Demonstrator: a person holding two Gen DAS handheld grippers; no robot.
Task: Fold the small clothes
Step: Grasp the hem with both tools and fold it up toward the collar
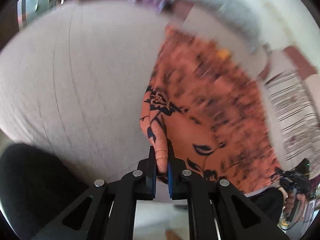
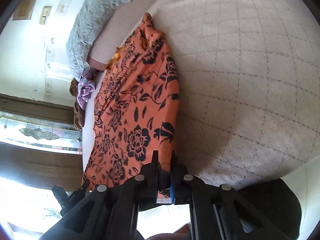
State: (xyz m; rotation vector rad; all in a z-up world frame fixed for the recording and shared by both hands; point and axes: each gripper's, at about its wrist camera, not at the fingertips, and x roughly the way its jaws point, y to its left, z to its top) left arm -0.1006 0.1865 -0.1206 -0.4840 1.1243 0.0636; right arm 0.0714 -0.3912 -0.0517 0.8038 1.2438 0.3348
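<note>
Your left gripper [image 1: 162, 160] is closed tight on a bunched edge of the orange floral garment [image 1: 210, 110], which pokes up between the pads. From there the cloth spreads toward 1 o'clock over the pale quilted bed [image 1: 80, 70]. Your right gripper [image 2: 164, 164] is also clamped on this garment [image 2: 138, 104], on its near hem; the cloth runs toward 11 o'clock, up to the grey pillow [image 2: 94, 24].

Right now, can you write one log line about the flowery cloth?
left gripper: shut on orange cloth | right gripper: shut on orange cloth | cloth on bed
</note>
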